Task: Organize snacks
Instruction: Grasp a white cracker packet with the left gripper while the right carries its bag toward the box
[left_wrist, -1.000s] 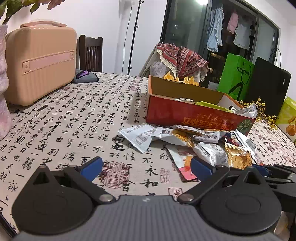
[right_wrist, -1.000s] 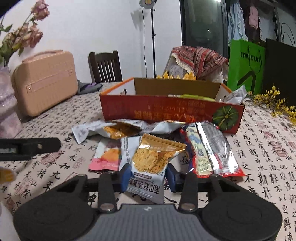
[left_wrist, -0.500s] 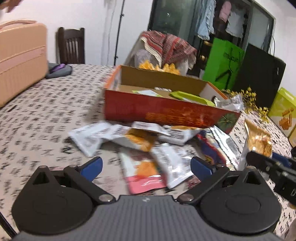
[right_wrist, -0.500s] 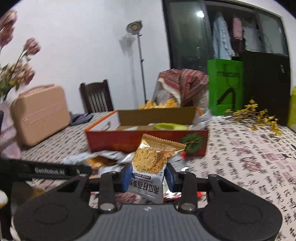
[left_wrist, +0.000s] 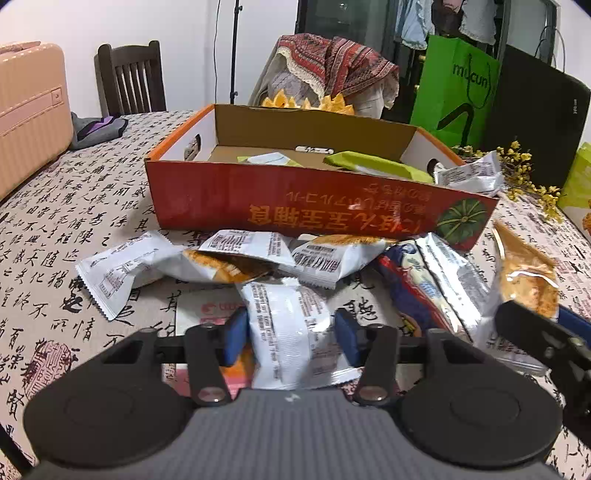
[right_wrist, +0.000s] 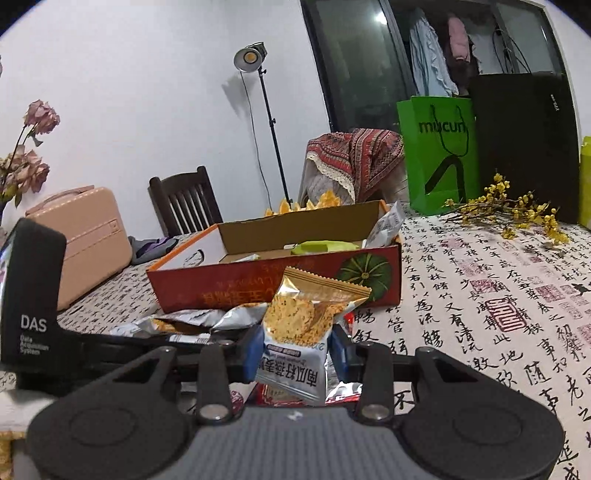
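A red-orange cardboard box (left_wrist: 295, 206) stands open on the calligraphy tablecloth, with a green packet (left_wrist: 376, 166) and other snacks inside. Several snack packets (left_wrist: 332, 254) lie heaped in front of it. My left gripper (left_wrist: 291, 339) is low over the heap. Its jaws are closing around a white packet (left_wrist: 288, 325) that still lies flat, and the blue pads sit just off its edges. My right gripper (right_wrist: 295, 350) is shut on a gold and white cracker packet (right_wrist: 299, 317), held upright above the table before the box (right_wrist: 240, 284). In the left wrist view this packet (left_wrist: 524, 280) shows at the right.
A pink case (left_wrist: 26, 110) and a dark chair (left_wrist: 129, 77) stand at the far left. A green bag (left_wrist: 458, 88), a black bag (left_wrist: 535, 122) and yellow flower sprigs (left_wrist: 524, 173) line the far right. The left tool's black housing (right_wrist: 33, 295) fills the right wrist view's left side.
My left gripper has moved right over the heap and its jaws have narrowed around the white packet. My right gripper has carried the cracker packet up off the table and to the right.
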